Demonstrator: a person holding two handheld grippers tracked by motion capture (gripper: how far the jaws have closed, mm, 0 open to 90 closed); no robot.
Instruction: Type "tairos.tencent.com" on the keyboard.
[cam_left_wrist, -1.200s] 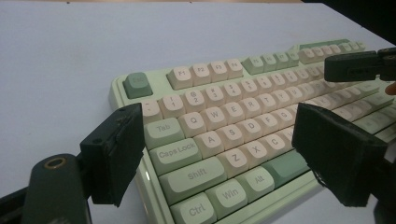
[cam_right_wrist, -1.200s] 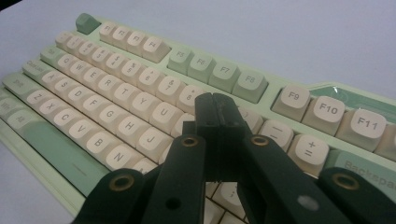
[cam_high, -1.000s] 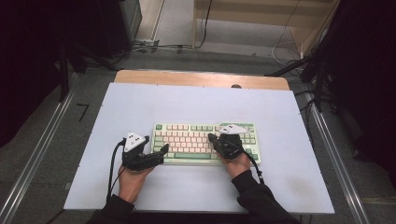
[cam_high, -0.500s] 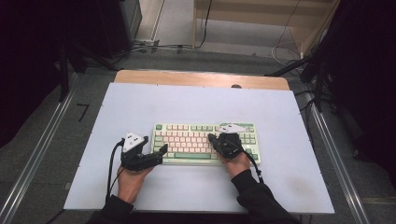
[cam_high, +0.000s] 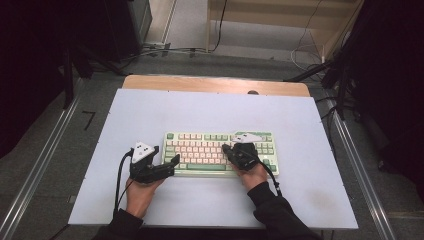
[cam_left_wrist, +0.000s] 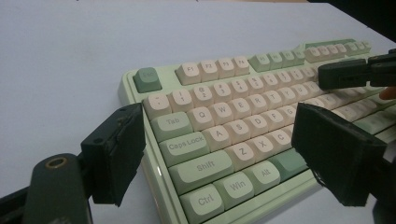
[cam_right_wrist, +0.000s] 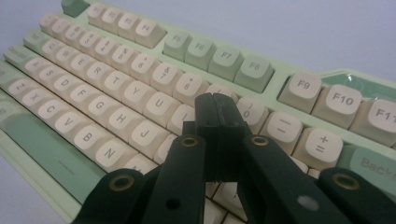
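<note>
A pale green keyboard (cam_high: 210, 150) with cream keys lies on the white tabletop (cam_high: 300, 125), near its front. My left gripper (cam_high: 172, 164) is at the keyboard's left end, open. In the left gripper view its jaws (cam_left_wrist: 224, 158) straddle the Ctrl and Shift corner of the keyboard (cam_left_wrist: 224, 126) without touching it. My right gripper (cam_high: 227, 149) rests over the right half of the keys. In the right gripper view it (cam_right_wrist: 215, 100) is shut with nothing in it, its tips down on the keyboard (cam_right_wrist: 116, 88) near the 9 and 0 keys.
The tabletop has bare room behind and beside the keyboard. A wooden strip (cam_high: 215, 84) runs along its far edge. Metal rails (cam_high: 40, 165) flank the table, and cables lie on the floor (cam_high: 165, 50) beyond.
</note>
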